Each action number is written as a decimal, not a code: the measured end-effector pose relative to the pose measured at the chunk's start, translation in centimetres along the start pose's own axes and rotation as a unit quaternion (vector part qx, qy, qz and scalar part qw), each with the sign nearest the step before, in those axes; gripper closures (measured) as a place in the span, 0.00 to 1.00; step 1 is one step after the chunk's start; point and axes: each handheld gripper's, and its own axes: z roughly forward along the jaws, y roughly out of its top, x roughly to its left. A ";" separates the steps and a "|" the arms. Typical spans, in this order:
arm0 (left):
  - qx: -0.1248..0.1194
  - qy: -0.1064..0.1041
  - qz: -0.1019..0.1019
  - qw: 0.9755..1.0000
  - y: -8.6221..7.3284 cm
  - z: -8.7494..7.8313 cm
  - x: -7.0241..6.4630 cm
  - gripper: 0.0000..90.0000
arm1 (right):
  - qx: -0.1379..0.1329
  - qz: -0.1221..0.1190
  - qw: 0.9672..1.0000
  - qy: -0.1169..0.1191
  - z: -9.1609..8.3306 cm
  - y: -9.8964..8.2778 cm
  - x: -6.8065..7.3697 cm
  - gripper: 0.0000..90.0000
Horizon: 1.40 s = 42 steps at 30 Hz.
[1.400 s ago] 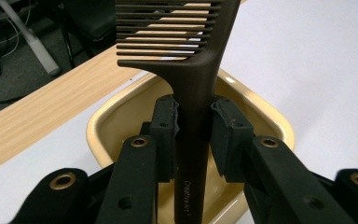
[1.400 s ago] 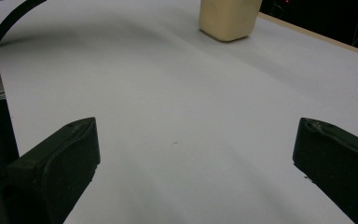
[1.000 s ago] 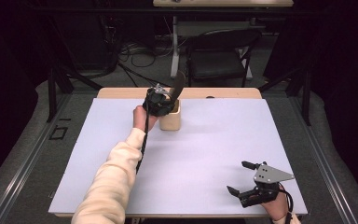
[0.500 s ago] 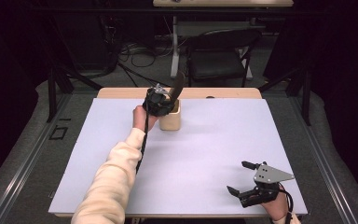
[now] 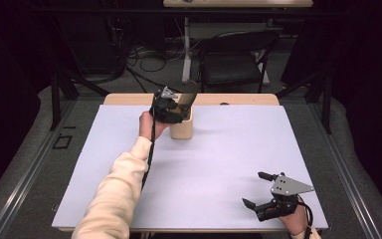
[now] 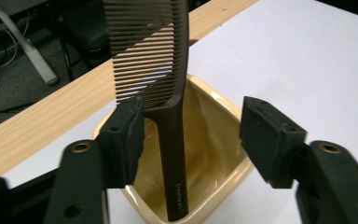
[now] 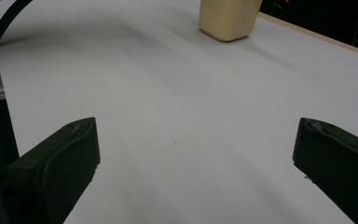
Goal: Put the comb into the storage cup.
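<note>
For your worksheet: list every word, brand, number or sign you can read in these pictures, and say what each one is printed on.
One small pale word runs along the handle of the dark comb that stands in the cream cup; it looks like a brand beginning "Crea", but the rest is too small and blurred to read.
No other text can be read anywhere.

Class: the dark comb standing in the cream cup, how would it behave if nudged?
The comb leans on the cup rim, so it would likely slide round. Its thin teeth probably flex. Standing far above the rim, it might tip the cup.
</note>
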 end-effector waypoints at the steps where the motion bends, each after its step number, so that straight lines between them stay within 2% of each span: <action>1: 0.000 0.000 0.003 1.000 0.1 -0.3 0.0 0.41 | 0.003 0.001 1.000 0.000 0.0 0.0 0.0 0.00; 8: -0.002 -0.008 0.009 1.000 0.6 -1.9 -0.6 0.25 | 0.001 0.004 1.000 -0.001 -0.1 0.0 0.0 0.00; 10: -0.001 -0.011 0.002 1.000 0.5 -2.3 -0.8 0.20 | 0.002 0.001 1.000 0.001 0.0 0.0 0.0 0.00; 17: 0.015 -0.014 0.012 1.000 0.2 -3.7 -1.1 0.12 | 0.003 0.003 1.000 0.002 0.0 0.0 0.0 0.00; 21: 0.016 -0.009 0.009 1.000 -0.3 -4.7 -1.2 0.08 | 0.004 0.002 1.000 0.002 0.1 0.0 0.0 0.00; 33: 0.014 0.011 0.009 1.000 -2.4 -7.9 -2.4 0.02 | 0.005 0.002 1.000 0.002 0.1 0.0 0.2 0.00; 35: 0.017 0.020 0.010 1.000 -2.8 -8.2 -2.7 0.00 | 0.006 0.001 1.000 0.002 0.2 0.0 0.2 0.00; 42: 0.013 0.024 -0.001 1.000 -5.2 -9.3 -3.7 0.00 | 0.007 0.002 1.000 0.002 0.2 0.1 0.2 0.00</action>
